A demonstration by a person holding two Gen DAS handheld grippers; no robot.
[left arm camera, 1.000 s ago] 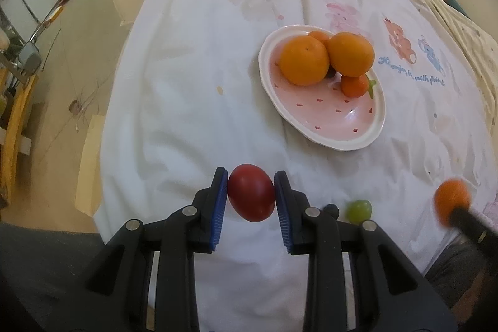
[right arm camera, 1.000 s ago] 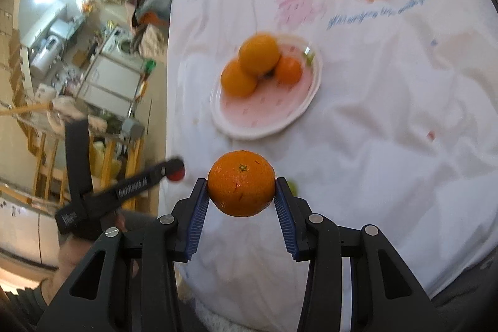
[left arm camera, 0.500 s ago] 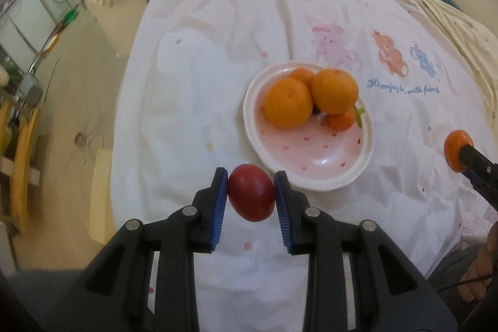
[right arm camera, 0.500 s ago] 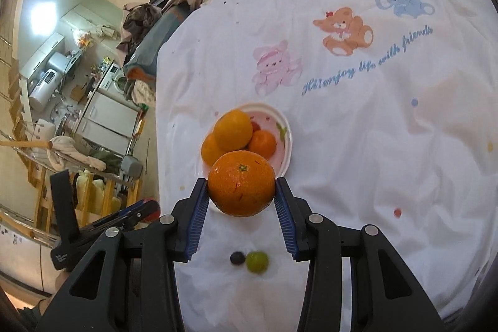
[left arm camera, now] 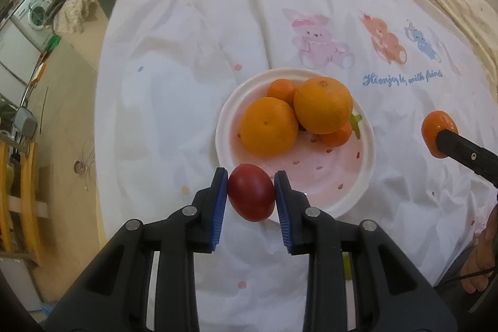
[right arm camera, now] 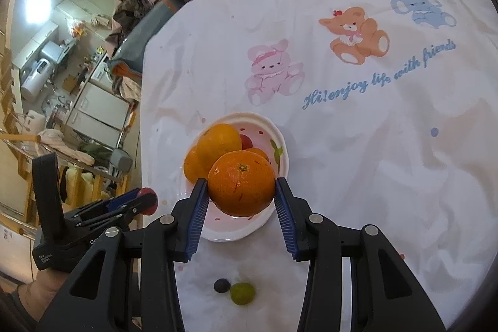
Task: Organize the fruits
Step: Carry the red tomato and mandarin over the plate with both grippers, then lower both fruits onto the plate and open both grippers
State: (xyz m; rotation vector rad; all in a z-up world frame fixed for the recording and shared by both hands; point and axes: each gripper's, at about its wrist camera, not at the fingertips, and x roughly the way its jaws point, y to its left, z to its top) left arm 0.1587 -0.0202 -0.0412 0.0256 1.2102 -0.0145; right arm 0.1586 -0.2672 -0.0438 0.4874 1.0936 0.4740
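My left gripper (left arm camera: 251,192) is shut on a small dark red fruit (left arm camera: 251,192), hanging over the near rim of the pink strawberry-print plate (left arm camera: 330,176). Two big oranges (left arm camera: 269,126) (left arm camera: 323,105) and smaller orange fruits lie on that plate. My right gripper (right arm camera: 241,185) is shut on a mandarin (right arm camera: 241,182) above the same plate (right arm camera: 227,234). In the left wrist view that mandarin (left arm camera: 437,126) shows at the right. In the right wrist view the left gripper (right arm camera: 146,201) with its red fruit sits low on the left.
A green grape (right arm camera: 242,294) and a dark berry (right arm camera: 221,285) lie on the white printed cloth (right arm camera: 373,145) near me. The table edge drops on the left to a cluttered room with chairs (left arm camera: 21,182) and appliances. A hand (left arm camera: 479,266) shows at lower right.
Both grippers have travelled toward the plate with their fruits. The plate now lies right under each gripper's tips, and the grape and berry have slipped below the right gripper.
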